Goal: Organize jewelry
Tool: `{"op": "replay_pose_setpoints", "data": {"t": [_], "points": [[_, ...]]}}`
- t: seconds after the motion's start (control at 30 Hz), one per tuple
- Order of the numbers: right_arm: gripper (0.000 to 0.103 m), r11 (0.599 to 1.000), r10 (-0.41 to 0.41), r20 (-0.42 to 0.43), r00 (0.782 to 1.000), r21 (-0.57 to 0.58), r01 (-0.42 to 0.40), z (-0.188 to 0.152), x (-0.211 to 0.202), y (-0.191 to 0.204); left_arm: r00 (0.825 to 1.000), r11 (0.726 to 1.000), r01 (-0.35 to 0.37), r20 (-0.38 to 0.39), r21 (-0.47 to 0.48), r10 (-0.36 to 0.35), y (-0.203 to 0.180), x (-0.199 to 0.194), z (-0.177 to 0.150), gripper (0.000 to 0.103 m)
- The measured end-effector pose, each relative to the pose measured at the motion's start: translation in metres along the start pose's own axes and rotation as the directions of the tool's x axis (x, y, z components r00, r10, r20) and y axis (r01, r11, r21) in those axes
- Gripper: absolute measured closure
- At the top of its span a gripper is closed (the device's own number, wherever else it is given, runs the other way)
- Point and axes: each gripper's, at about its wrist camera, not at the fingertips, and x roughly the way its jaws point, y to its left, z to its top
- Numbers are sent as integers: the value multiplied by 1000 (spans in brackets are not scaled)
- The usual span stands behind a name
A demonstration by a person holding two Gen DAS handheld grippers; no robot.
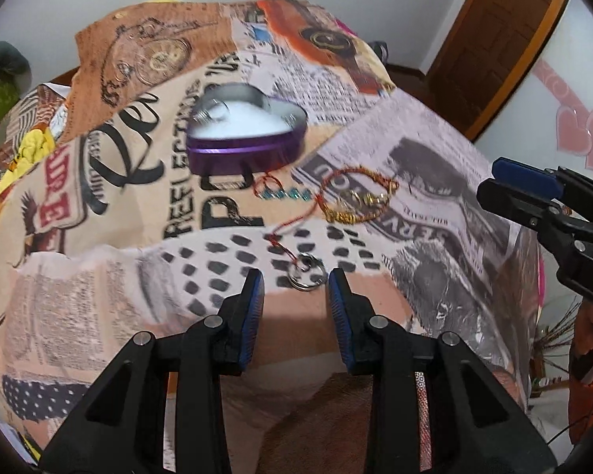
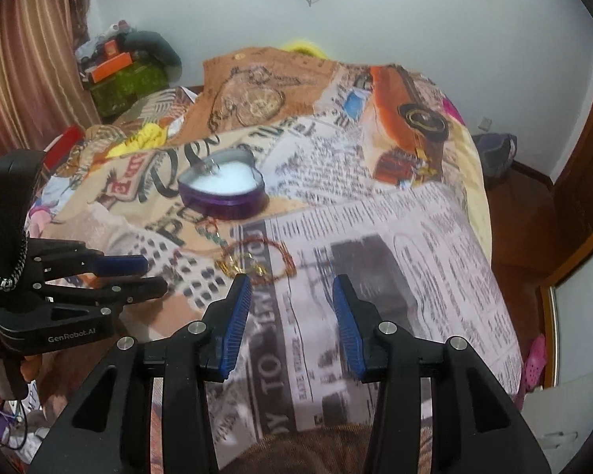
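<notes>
A purple heart-shaped tin (image 1: 244, 134) with white lining stands open on the newspaper-print bedspread (image 1: 435, 166), with a silver piece inside at its left edge. It also shows in the right wrist view (image 2: 222, 187). In front of it lie a red-and-gold thread bracelet (image 1: 355, 199), a small beaded piece (image 1: 282, 193) and a silver ring (image 1: 306, 272) on a red thread. My left gripper (image 1: 296, 282) is open and empty, its tips on either side of the ring. My right gripper (image 2: 292, 290) is open and empty, just in front of the bracelet (image 2: 257, 262).
The bedspread (image 2: 415, 237) covers a bed. Clothes and boxes (image 2: 118, 67) are piled at the back left by a curtain. A wooden door (image 1: 494, 39) stands at the right. The left gripper appears at the left of the right wrist view (image 2: 146, 272).
</notes>
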Motion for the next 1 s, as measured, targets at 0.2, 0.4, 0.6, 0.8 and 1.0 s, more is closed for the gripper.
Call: {"op": "replay_pose_setpoints", "data": {"t": [0.2, 0.4, 0.6, 0.8, 1.0], "points": [[64, 1000, 15, -31, 999, 18, -14, -11, 8, -3, 999, 1000, -9, 32, 19, 8, -5, 6, -1, 70], [64, 998, 40, -43, 998, 40, -38, -10, 14, -3, 998, 998, -16, 54, 66, 12, -9, 5, -1, 83], [64, 997, 65, -43, 997, 32, -64, -6, 18, 8, 993, 999, 0, 115, 54, -6, -2, -18, 1, 83], [64, 995, 100, -60, 993, -12, -101, 0, 28, 32, 984, 1000, -17, 177, 17, 14, 19, -42, 1, 83], [64, 987, 137, -101, 985, -68, -145, 8, 46, 56, 981, 999, -41, 188, -25, 45, 42, -46, -3, 83]]}}
